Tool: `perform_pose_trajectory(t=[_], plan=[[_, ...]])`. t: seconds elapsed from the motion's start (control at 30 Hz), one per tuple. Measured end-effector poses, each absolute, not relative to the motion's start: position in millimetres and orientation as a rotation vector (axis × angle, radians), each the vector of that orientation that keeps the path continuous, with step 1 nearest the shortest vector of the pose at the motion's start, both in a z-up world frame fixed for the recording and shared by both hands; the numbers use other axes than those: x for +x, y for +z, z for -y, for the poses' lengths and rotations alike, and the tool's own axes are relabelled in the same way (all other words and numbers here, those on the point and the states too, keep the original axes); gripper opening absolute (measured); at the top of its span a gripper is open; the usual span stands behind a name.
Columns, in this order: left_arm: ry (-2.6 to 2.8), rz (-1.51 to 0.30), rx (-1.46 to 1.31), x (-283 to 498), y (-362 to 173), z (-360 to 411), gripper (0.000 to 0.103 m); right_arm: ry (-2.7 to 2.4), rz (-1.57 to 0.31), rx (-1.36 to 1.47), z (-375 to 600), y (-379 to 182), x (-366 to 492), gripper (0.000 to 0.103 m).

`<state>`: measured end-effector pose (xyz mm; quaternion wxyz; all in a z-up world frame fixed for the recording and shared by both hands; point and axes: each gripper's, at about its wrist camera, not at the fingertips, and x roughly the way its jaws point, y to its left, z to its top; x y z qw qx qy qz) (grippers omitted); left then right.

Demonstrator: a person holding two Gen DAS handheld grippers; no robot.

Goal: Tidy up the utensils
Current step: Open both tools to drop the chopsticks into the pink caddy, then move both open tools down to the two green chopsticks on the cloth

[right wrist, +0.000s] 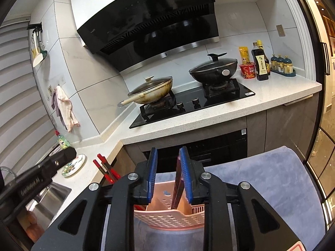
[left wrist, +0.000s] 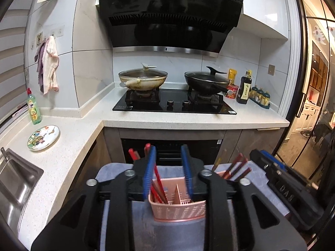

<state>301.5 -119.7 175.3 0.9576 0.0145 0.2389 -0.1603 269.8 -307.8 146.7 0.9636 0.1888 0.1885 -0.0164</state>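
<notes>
Here, all positions are referenced to the pink caddy (left wrist: 178, 207), which stands on a grey-blue cloth (left wrist: 261, 188).

Far left of the caddy: a steel sink (left wrist: 16, 184) set in the counter (left wrist: 62, 146). Beyond it, a patterned plate (left wrist: 43, 138) and a green bottle (left wrist: 33, 108) rest on the counter, and a towel (left wrist: 51, 64) hangs on the wall above them.

Left compartment of the caddy: red chopsticks (left wrist: 160, 186) stand tilted inside, their tops leaning left and away from the camera.

Left gripper (left wrist: 168, 173): it hovers directly over the caddy. Its blue pads (left wrist: 149, 171) are spread wide, 1 on each side of the caddy's width, with nothing clamped. 1 chopstick stands just beside the left pad; contact cannot be confirmed.

Behind the caddy: a black hob (left wrist: 173, 104) carries 2 lidded pans, a cream pan (left wrist: 143, 79) on the left burner and a black pan (left wrist: 207, 80) on the right burner. A hood (left wrist: 169, 16) hangs above.

Right compartment of the caddy (right wrist: 169, 217): dark chopsticks (right wrist: 178, 188) pass down into it in the right wrist view.

Right gripper (right wrist: 167, 173): its pads (right wrist: 185, 173) sit closer together, with the dark chopsticks lying against the right pad. A gap remains at the left pad, so the jaws are parted, not clamped.

Far right behind the caddy: a sauce bottle (left wrist: 244, 90) and a jar rack (left wrist: 260, 97) stand on the counter.
</notes>
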Motion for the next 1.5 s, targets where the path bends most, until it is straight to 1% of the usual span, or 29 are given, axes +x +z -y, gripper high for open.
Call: perform_pose_trajectory(t=[0.03,0.27,0.47,0.93,1.5], plan=[[-0.321,-0.486,0.034,296.9,172.3,118.4,0.036,-0.031,-0.383,0.379,307.7,146.4,264.8,0.023],[-0.306,-0.533,0.055,269.3,152.8,111.5,0.045,-0.026,-0.393,0.361,302.2,143.4,228.4,0.023],[-0.291,-0.579,0.051,241.0,131.6,99.7,0.045,-0.01,-0.436,0.315,283.8,126.2,186.4,0.023],[-0.267,-0.716,0.048,171.6,70.7,70.5,0.045,0.023,-0.586,0.264,242.8,64.7,96.6,0.023],[-0.281,-0.844,0.117,107.5,12.5,71.0,0.045,0.036,-0.741,0.231,212.9,-0.3,28.6,0.023]])
